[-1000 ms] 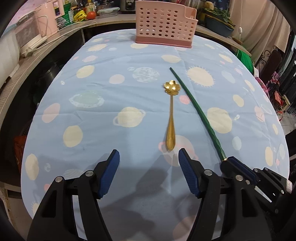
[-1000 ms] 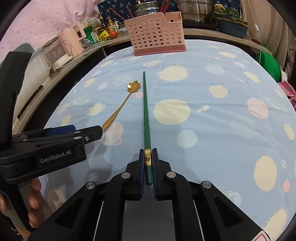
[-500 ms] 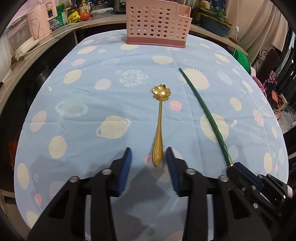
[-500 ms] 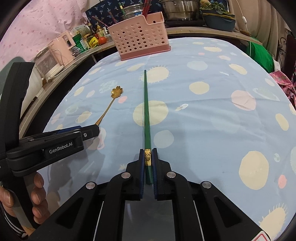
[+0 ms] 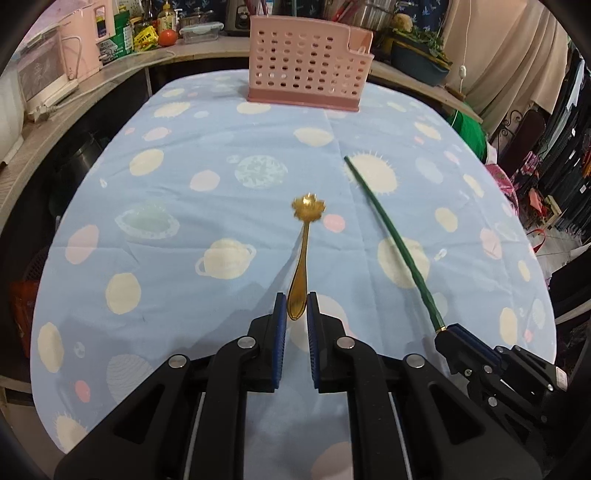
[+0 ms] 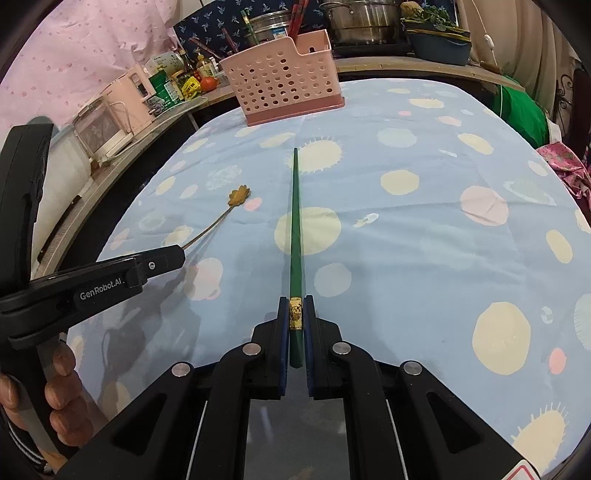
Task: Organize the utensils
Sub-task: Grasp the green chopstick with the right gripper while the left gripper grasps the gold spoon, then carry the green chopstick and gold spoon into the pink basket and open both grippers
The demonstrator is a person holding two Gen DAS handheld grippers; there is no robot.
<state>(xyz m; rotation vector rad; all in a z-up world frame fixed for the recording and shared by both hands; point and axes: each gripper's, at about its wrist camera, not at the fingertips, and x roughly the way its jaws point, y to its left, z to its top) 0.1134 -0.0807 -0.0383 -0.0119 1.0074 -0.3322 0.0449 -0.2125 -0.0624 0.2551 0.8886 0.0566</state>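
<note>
My left gripper (image 5: pixel 296 304) is shut on the handle end of a gold spoon (image 5: pixel 303 243) with a flower-shaped bowl, which points away toward the far side. My right gripper (image 6: pixel 295 314) is shut on the thick end of a green chopstick (image 6: pixel 295 214) with a gold band; it also shows in the left wrist view (image 5: pixel 391 236). The spoon (image 6: pixel 236 199) and the left gripper (image 6: pixel 162 258) show at the left of the right wrist view. A pink perforated utensil basket (image 5: pixel 306 68) stands at the table's far edge, also in the right wrist view (image 6: pixel 284 81).
The table (image 5: pixel 184 206) wears a light blue cloth with planets and suns. A counter behind and to the left holds a pink appliance (image 6: pixel 122 107), bottles and a tomato (image 5: pixel 168 37). Pots (image 6: pixel 365 22) stand behind the basket.
My left gripper has closed from wide open onto the spoon's handle, and the spoon looks lifted. My right gripper keeps its hold on the chopstick, which has risen a little.
</note>
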